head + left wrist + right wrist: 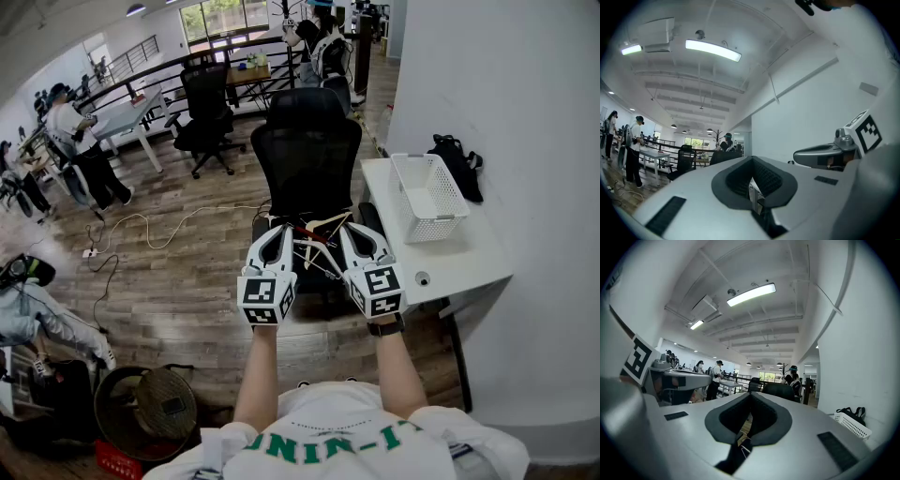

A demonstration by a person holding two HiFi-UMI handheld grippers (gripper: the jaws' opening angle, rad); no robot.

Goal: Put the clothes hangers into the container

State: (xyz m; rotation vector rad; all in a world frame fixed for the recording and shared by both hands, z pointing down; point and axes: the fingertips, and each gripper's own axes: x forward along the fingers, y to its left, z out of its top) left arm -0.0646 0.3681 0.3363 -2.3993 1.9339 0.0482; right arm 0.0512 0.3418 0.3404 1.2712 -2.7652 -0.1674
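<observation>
Had my left gripper [277, 232] and right gripper [353, 232] level, both jaws pinched together. Clothes hangers [319, 244] lay between them on the black office chair [309, 141] seat, with the white basket [441, 192] farther right on the table [469, 258].

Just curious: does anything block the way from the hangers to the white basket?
Nothing visible does. The hangers lie on the chair seat; the basket stands open-topped on the table right beside it.
</observation>
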